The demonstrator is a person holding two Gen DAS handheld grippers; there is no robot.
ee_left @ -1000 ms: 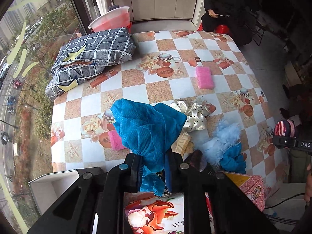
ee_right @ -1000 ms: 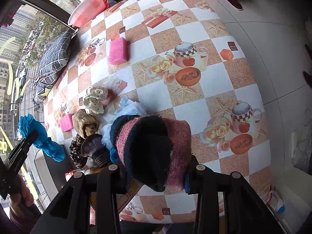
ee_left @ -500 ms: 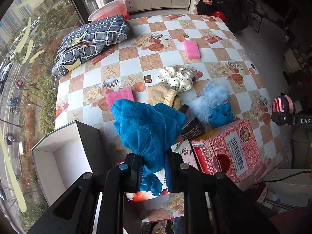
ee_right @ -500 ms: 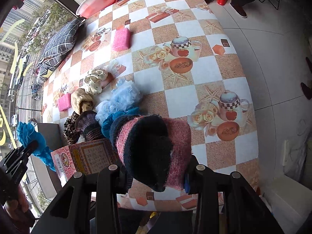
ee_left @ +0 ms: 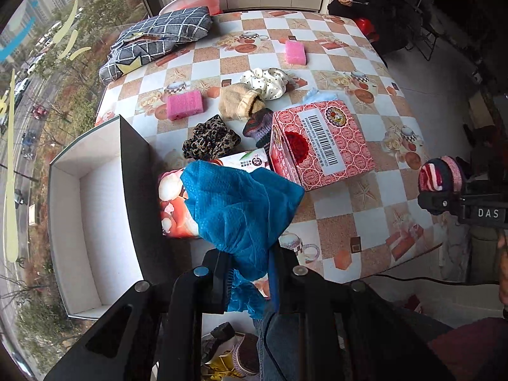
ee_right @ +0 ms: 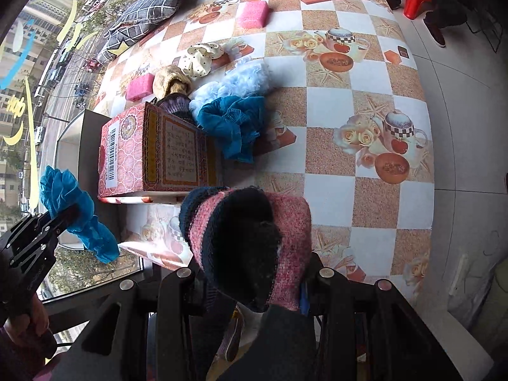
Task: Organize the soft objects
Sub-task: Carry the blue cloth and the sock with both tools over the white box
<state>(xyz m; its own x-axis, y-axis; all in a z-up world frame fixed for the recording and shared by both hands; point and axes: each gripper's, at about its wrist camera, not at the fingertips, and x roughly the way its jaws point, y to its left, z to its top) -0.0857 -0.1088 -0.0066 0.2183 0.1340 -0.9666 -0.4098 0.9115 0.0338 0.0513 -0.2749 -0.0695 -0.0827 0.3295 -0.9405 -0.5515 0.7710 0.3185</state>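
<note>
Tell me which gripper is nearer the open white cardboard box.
Left. The left gripper, clamping the blue mesh cloth, sits just beside the open white cardboard box; the right gripper, holding the striped knit sock, is across the table.

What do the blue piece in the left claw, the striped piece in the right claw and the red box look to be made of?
Blue piece: thin crinkled fabric, probably non-woven or mesh; dimpled matte surface, bunched where gripped. Striped piece: knitted yarn, likely wool or acrylic; visible stitches, fuzzy matte pink and navy bands. Red box: printed cardboard, slight sheen, crisp edges, barcode label.
</note>
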